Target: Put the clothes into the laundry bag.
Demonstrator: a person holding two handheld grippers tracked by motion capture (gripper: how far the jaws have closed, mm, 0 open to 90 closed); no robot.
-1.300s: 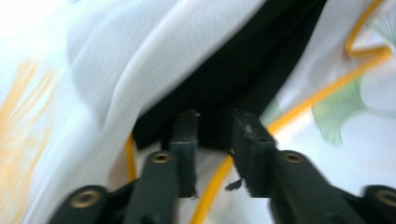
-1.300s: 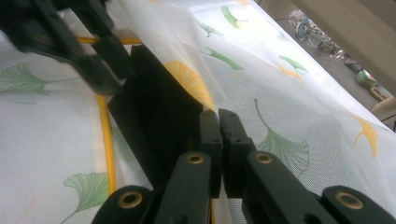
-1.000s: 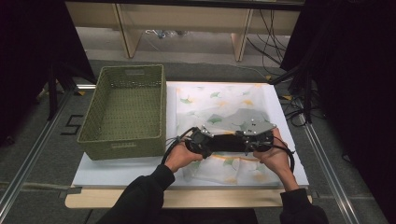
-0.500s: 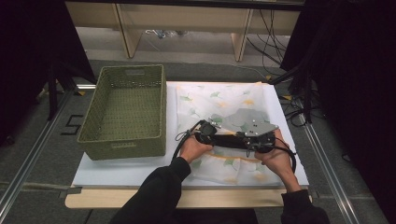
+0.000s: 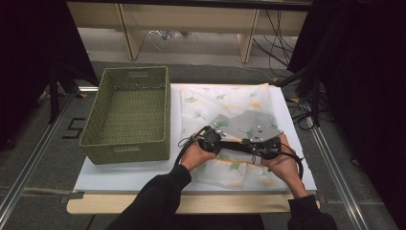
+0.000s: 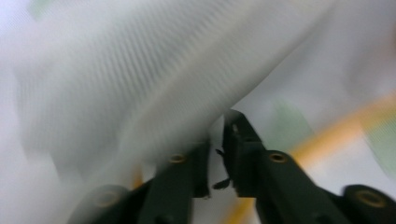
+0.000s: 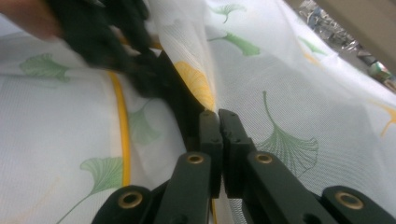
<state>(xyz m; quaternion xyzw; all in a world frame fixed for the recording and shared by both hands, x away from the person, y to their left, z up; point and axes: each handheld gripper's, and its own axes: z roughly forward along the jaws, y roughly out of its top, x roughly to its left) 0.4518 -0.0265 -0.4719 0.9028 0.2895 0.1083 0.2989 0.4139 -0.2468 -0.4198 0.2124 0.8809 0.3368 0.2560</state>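
- The thin white cloth (image 5: pixel 230 110) with green and yellow ginkgo leaves lies spread on the right half of the white worktop (image 5: pixel 119 175), and both grippers work at its near middle, facing each other.
- The right gripper (image 7: pixel 218 122) has its fingers (image 7: pixel 209 135) pressed together on a raised fold of the cloth; the fabric rises straight from between the tips, so that pinch looks sound and is best left as it is.
- The left gripper (image 6: pixel 215 140) has just been opening its fingers (image 6: pixel 238 140): a narrow gap stands between them, with the fold draped over one finger and blurred. I judge it has no grip at this instant.
- To do this well, I would bring the left tips back over the ridge of the fold, close fully on both layers, and only then draw the two hands apart evenly, keeping the yellow border stripe (image 7: pixel 122 140) straight.
- The mesh is slippery and sheer; a shallow bite may slide off.
- The green woven basket (image 5: pixel 129 112) stands just beside the cloth on the left, near the left hand (image 5: pixel 194 154), and could catch a wide sweep.
- Each gripper's cable trails by the wrists and may snag the hem.
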